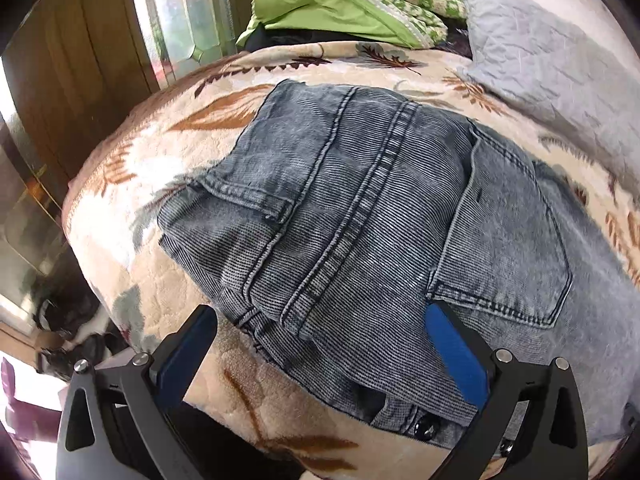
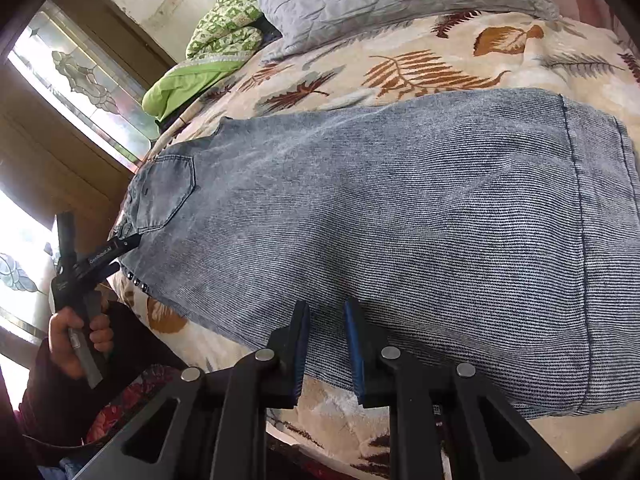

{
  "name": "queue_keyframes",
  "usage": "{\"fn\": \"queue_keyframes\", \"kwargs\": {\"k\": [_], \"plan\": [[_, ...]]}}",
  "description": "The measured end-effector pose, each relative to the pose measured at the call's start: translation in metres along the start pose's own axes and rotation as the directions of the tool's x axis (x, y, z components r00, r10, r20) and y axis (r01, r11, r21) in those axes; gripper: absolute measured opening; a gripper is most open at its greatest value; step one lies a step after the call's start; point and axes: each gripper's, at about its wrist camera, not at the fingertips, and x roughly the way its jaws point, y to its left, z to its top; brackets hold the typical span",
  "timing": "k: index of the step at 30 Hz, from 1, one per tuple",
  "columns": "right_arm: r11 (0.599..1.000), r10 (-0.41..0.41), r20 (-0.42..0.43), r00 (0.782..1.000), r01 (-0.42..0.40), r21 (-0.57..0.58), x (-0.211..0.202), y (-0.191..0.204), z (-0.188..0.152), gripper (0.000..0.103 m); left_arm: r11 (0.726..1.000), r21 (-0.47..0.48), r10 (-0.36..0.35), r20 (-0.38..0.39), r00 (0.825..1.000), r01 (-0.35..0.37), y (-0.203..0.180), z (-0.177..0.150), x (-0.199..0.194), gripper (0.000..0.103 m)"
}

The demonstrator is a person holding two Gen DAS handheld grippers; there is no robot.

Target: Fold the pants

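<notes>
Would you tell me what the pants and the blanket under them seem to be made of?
Pants: likely washed grey-blue denim or a ribbed cotton weave; fine ridges, double-stitched seams and a patch pocket show. Blanket: probably plush fleece, matte, with a soft, nubby pile and printed leaves.

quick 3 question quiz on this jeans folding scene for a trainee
1. True or false: the left gripper is clamped shut on the jeans.
2. Which part of the jeans lies nearest the left gripper: A the leg hems, B the waist end with the back pocket, C neither?
3. Fill in: the jeans lie on a blanket printed with ____.

Key: 1 false, its fingers are spread wide. 2 B. 3 leaves.
</notes>
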Motion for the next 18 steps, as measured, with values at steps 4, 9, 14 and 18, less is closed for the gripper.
{"fn": "queue_keyframes", "kwargs": {"k": [4,9,14,18], "plan": [[1.0,-0.002,-0.01,1.0,0.002,-0.002,-0.001,0.0,0.002,0.021,0.997,0.057,0.055,0.04,0.998,-0.057,-0.011,-0.004,-0.016,0.103],[0.998,-0.048,0.019,0.999,0.048,-0.028,-0.01,0.004,0.004,0.021,0.983,0.163,0.058,0.137,0.989,-0.08,-0.04,-0.01,-0.043,0.102],[0.998,-0.068,0.103,0.992,0.068,0.011,-0.026,-0.005,0.01,0.021,0.961,0.272,-0.018,0.205,0.979,-0.039,-0.087,-0.007,-0.071,0.103],[0.992,-0.105,0.111,0.988,0.097,0.075,-0.027,-0.02,0.015,0.021,0.942,0.334,-0.079,0.175,0.981,0.016,-0.127,-0.004,-0.072,0.103]]}}
